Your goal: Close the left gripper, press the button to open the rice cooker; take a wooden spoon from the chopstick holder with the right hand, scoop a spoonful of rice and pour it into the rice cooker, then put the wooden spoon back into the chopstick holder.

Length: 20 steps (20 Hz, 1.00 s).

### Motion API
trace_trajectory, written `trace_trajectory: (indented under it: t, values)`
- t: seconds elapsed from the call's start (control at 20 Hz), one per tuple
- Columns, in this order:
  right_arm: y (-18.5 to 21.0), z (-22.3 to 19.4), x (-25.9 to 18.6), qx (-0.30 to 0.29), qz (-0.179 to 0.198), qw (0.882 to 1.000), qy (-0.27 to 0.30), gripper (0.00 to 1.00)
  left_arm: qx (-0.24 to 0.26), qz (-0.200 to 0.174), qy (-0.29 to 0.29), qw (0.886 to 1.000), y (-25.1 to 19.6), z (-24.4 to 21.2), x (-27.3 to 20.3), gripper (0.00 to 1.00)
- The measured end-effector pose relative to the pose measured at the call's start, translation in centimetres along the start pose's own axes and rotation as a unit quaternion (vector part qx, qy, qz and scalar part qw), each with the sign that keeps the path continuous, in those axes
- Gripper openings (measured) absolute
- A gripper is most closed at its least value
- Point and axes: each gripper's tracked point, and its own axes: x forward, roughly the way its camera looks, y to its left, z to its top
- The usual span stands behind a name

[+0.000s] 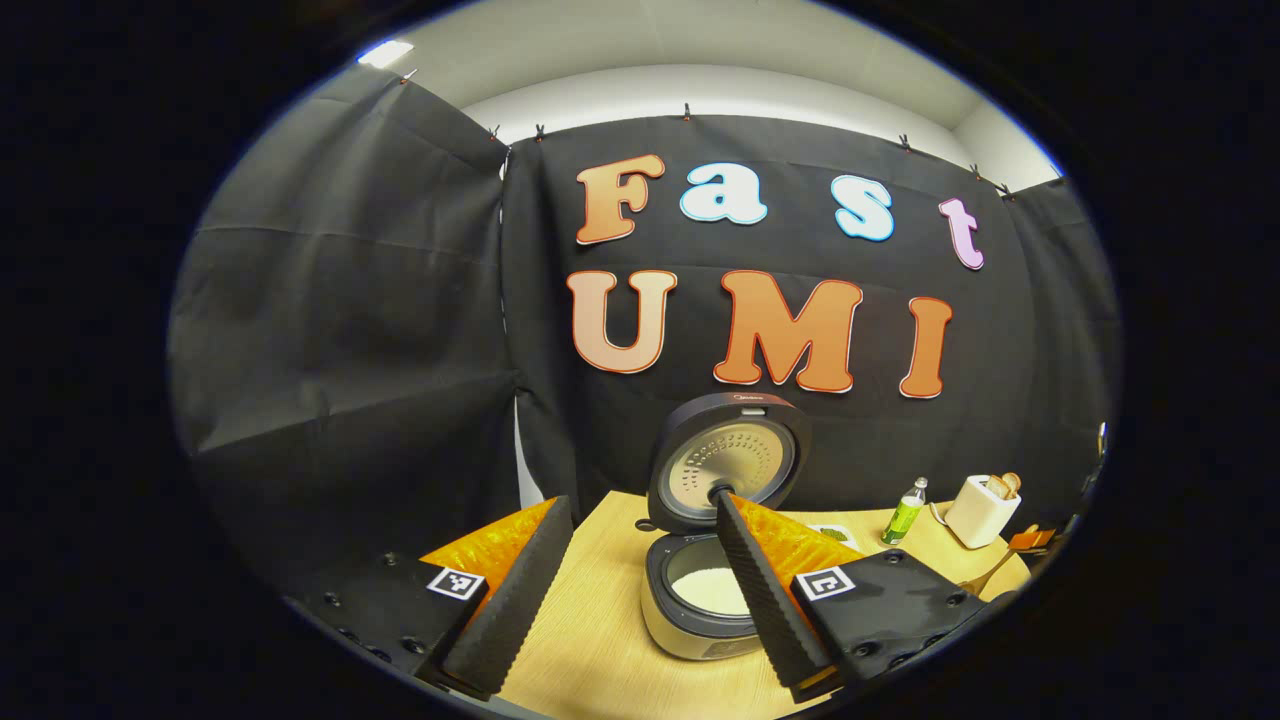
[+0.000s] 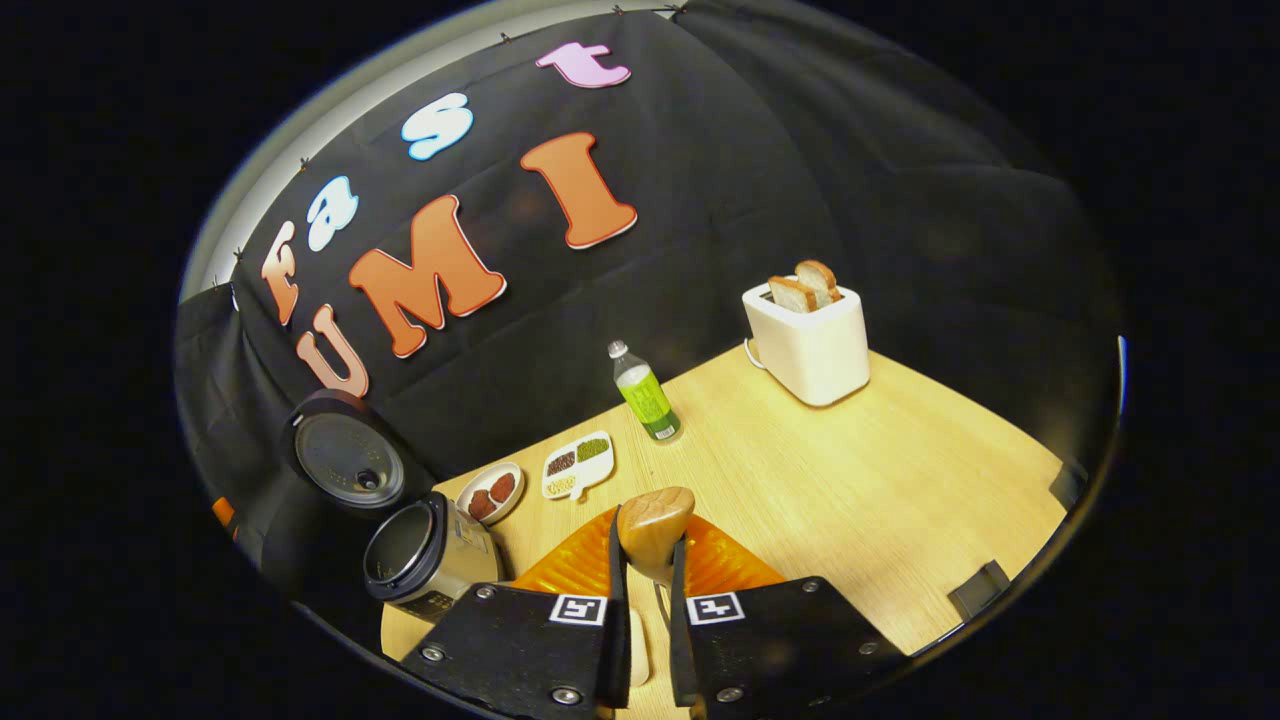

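The right gripper (image 2: 648,590) is clamped tight on the wooden spoon (image 2: 654,530), whose bowl sticks up at 12 o'clock. It looks light, stiff and smooth, so hold the handle firmly. The left gripper (image 1: 640,570) has fingers spread wide. The rice cooker (image 1: 700,590) sits ahead with lid up, rice inside

Wooden table (image 2: 850,470), rice cooker (image 2: 425,555), bottle (image 2: 645,395), toaster (image 2: 810,340)

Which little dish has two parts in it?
The white divided dish, nearer the green bottle: one part holds dark bits, the other green. The round dish beside it, toward the rice cooker, has no divider.
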Motion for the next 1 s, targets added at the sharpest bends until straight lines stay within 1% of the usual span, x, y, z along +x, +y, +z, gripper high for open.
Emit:
trace_trajectory:
  t: [0.15, 0.25, 0.3, 0.4, 0.5, 0.55, 0.6, 0.65, 0.7, 0.75, 0.85, 1.0]
  values:
    - [-0.4, -1.5, 1.2, 0.015, 0.01, 1.0, 0.017, 0.16, 0.007, 0.011, 0.001, 1.0, 0.1, 0.1, -0.9, 0.98]
    - [-1.2, -2.2, 1.7, 0.021, 0.011, 0.999, 0.028, 0.19, 0.009, 0.019, 0.0, 1.0, 0.3, 0.1, -1.3, 0.98]
    - [-1.3, -1.7, 1.7, 0.029, 0.012, 0.999, 0.022, 0.2, 0.009, 0.021, 0.0, 1.0, 0.3, 0.1, -1.5, 0.98]
    - [-1.8, -1.5, 1.5, 0.039, 0.009, 0.999, 0.028, 0.24, 0.009, 0.022, 0.001, 1.0, 0.1, 0.0, -1.6, 0.97]
    - [-3.2, -0.3, 1.2, 0.034, -0.01, 0.999, 0.017, 0.3, 0.01, 0.02, 0.002, 1.0, -0.3, -0.2, -1.6, 0.97]
    - [-3.9, 0.6, 0.8, 0.025, -0.022, 0.999, 0.008, 0.45, 0.01, 0.018, 0.002, 1.0, -0.5, -0.1, -1.5, 0.97]
    - [-4.6, 1.4, 0.4, 0.015, -0.034, 0.999, 0.003, 0.49, 0.008, 0.015, 0.002, 1.0, -0.9, -0.3, -1.3, 0.97]
    - [-5.1, 2.4, 0.0, 0.007, -0.045, 0.999, -0.001, 0.75, 0.005, 0.014, 0.003, 1.0, -1.1, -0.2, -1.2, 0.97]
    - [-5.5, 3.4, -0.8, 0.001, -0.058, 0.998, -0.001, 0.83, 0.005, 0.011, 0.001, 1.0, -1.5, -0.1, -1.0, 0.97]
    - [-5.4, 4.7, -1.3, -0.006, -0.061, 0.998, -0.008, 0.93, 0.006, 0.008, -0.002, 1.0, -1.9, 0.2, -0.8, 0.97]
    - [-4.6, 7.5, -3.3, -0.022, -0.065, 0.997, -0.025, 0.95, 0.006, 0.002, -0.005, 1.0, -2.6, 0.4, -0.5, 0.97]
    - [-2.4, 11.7, -6.1, -0.057, -0.058, 0.995, -0.058, 0.95, -0.008, -0.012, -0.007, 1.0, -4.3, 1.1, 0.3, 0.97]
